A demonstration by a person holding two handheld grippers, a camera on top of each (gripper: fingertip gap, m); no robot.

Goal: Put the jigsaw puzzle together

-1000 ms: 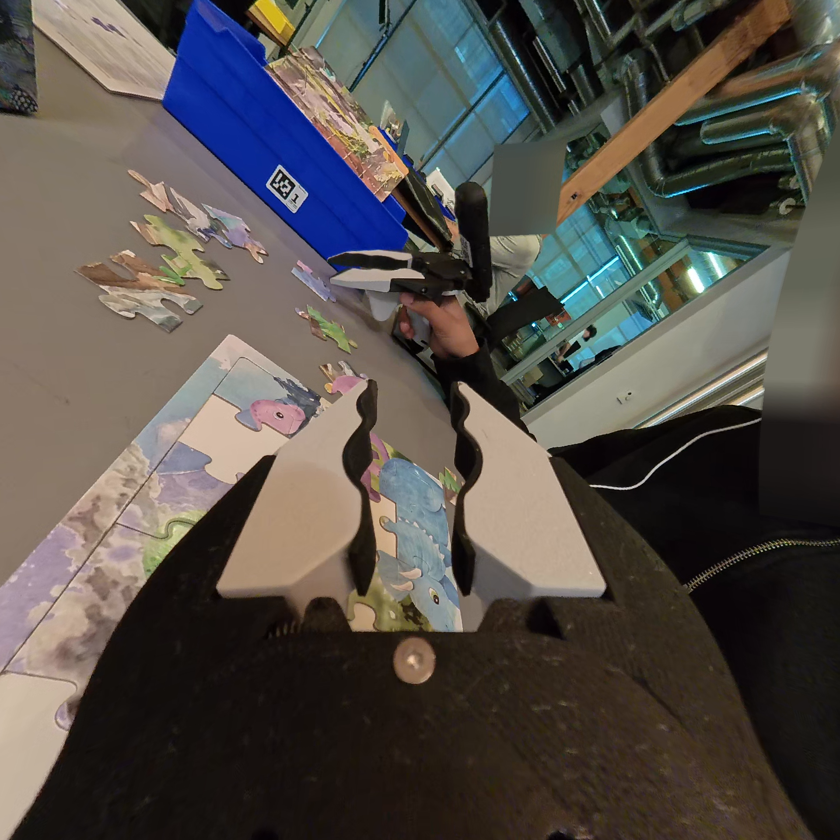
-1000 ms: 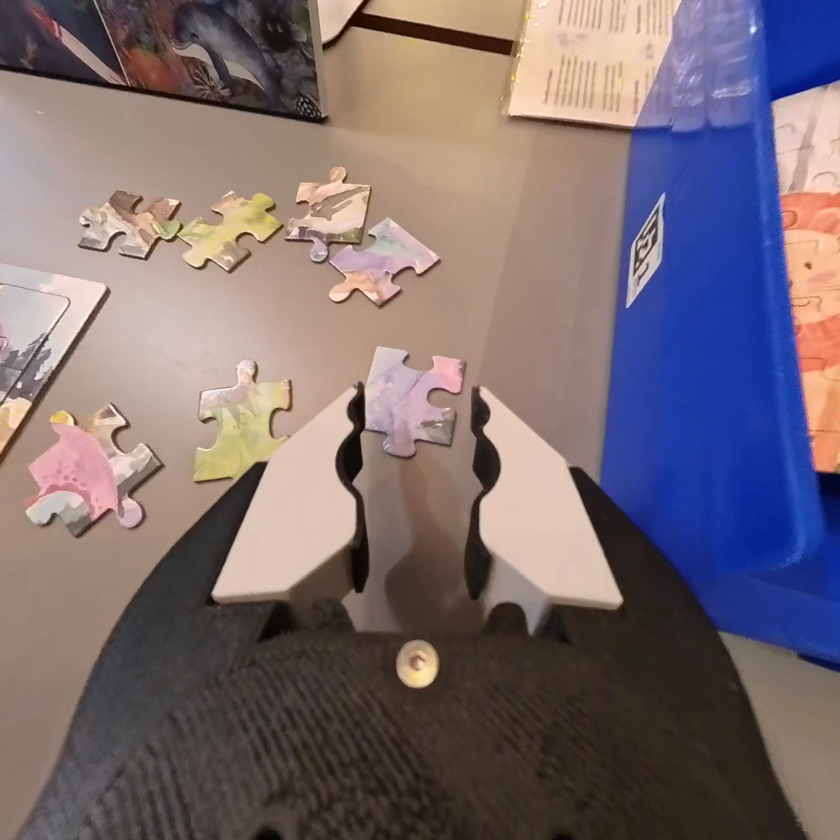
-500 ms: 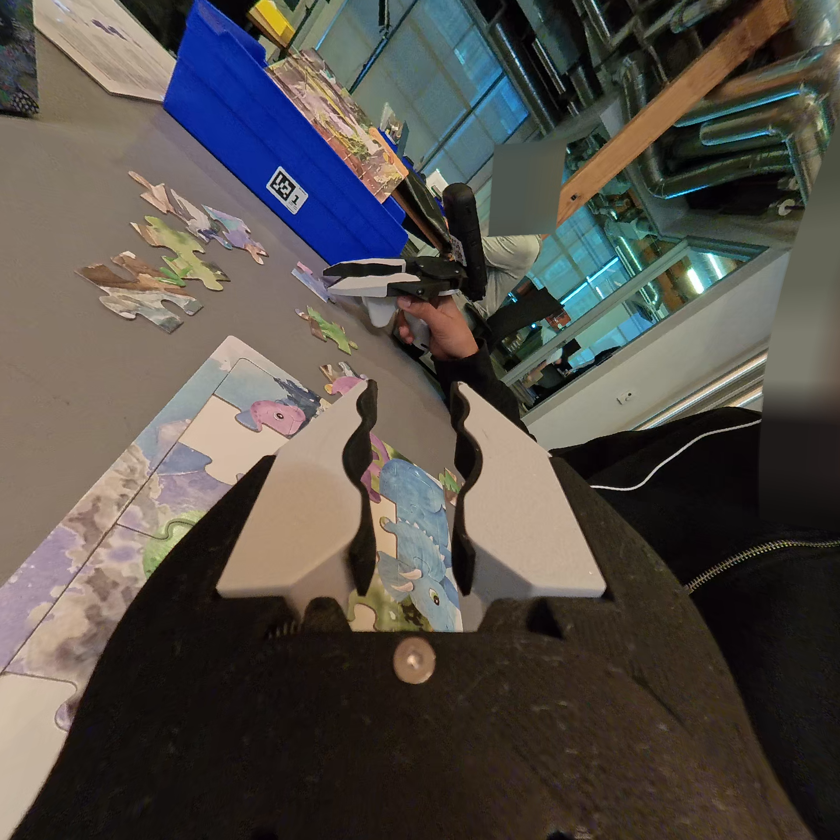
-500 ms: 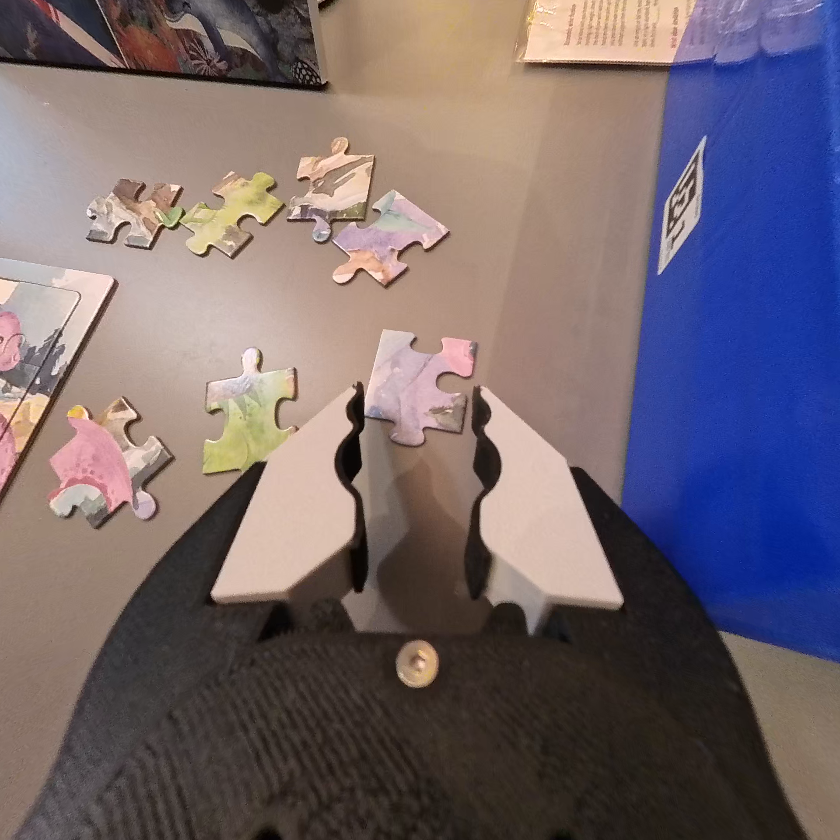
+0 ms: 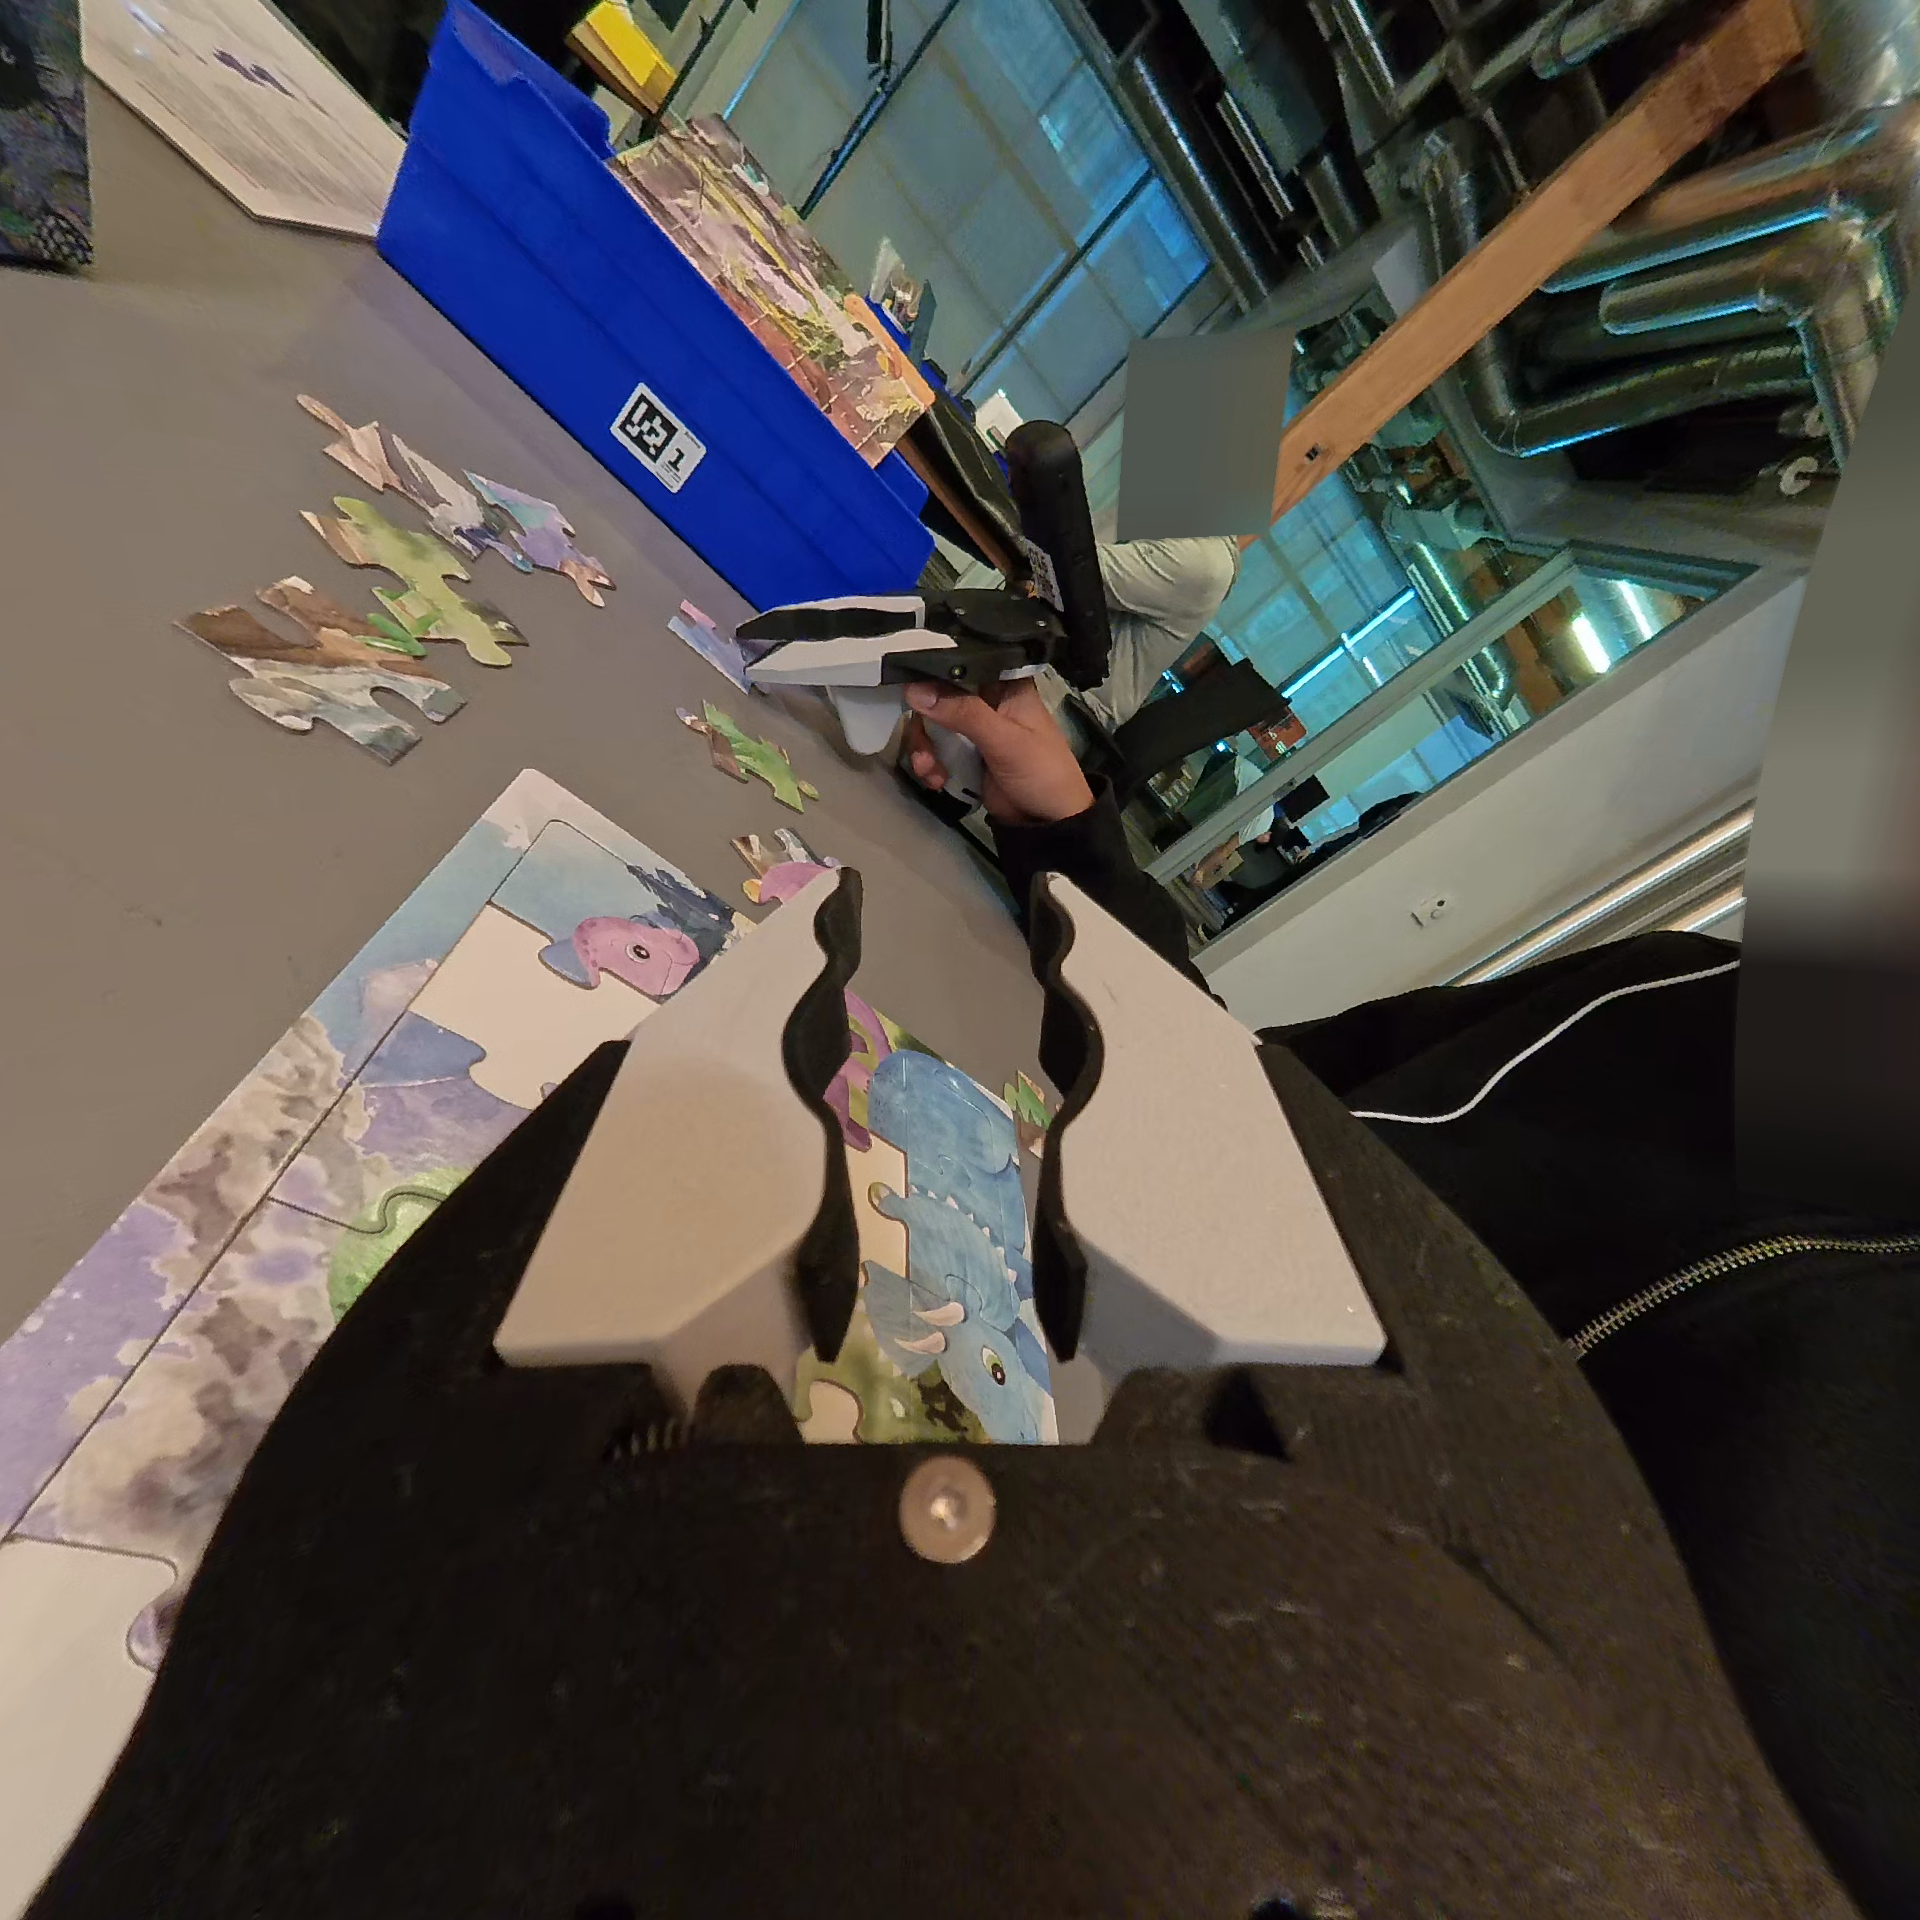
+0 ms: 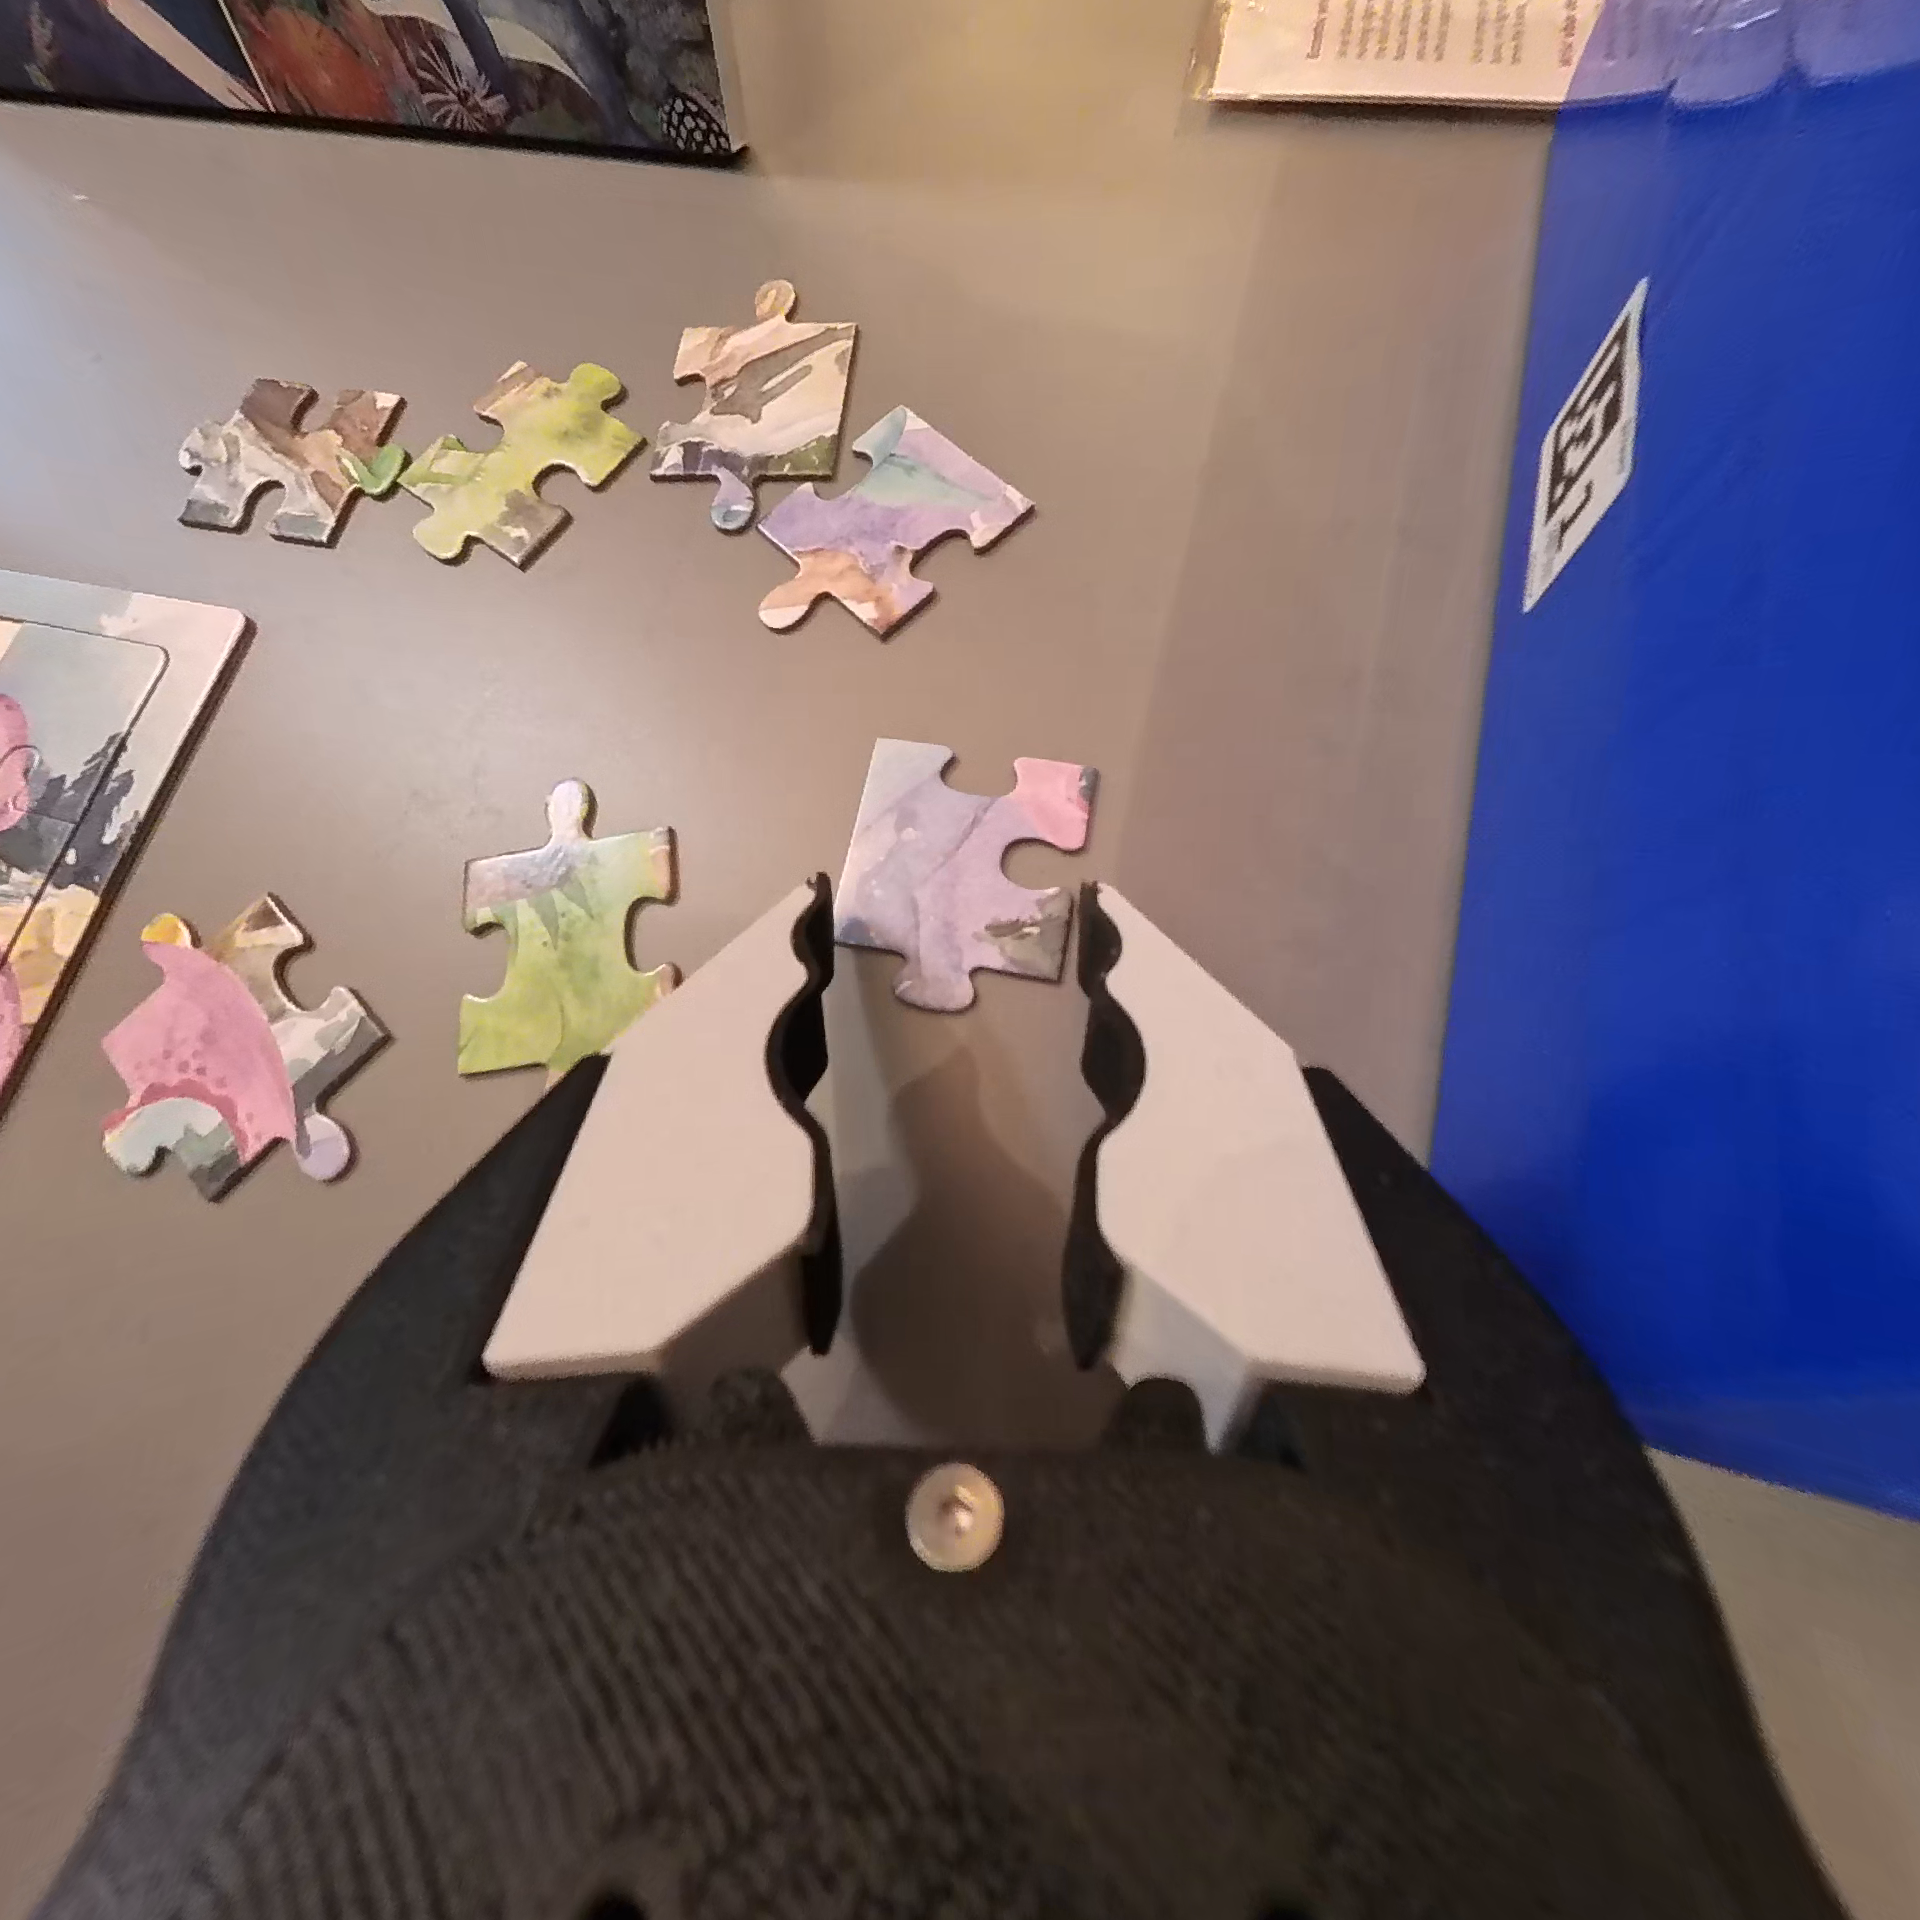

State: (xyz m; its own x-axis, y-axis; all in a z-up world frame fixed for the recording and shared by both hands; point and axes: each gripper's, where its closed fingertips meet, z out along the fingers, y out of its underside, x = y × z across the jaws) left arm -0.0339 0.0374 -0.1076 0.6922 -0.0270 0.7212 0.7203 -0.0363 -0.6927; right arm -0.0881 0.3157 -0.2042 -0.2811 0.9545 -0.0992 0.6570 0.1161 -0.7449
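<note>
The lilac-and-pink puzzle piece (image 6: 961, 878) is seen flat on the grey table (image 6: 1195, 468), just beyond the right gripper (image 6: 948, 894), whose 2 fingers are parted and empty.

The flat cardboard puzzle piece nearest the fingers (image 6: 961, 878) was lilac and pale blue with a pink corner; the knobbed piece beside it (image 6: 566, 940) was mottled green; the fan-shaped piece (image 6: 223, 1049) was pink, speckled; the plastic bin (image 6: 1704, 727) was solid blue; the tabletop (image 6: 416, 727) was plain grey.

Grey table (image 6: 436, 727), loose puzzle pieces (image 6: 566, 935)
</note>
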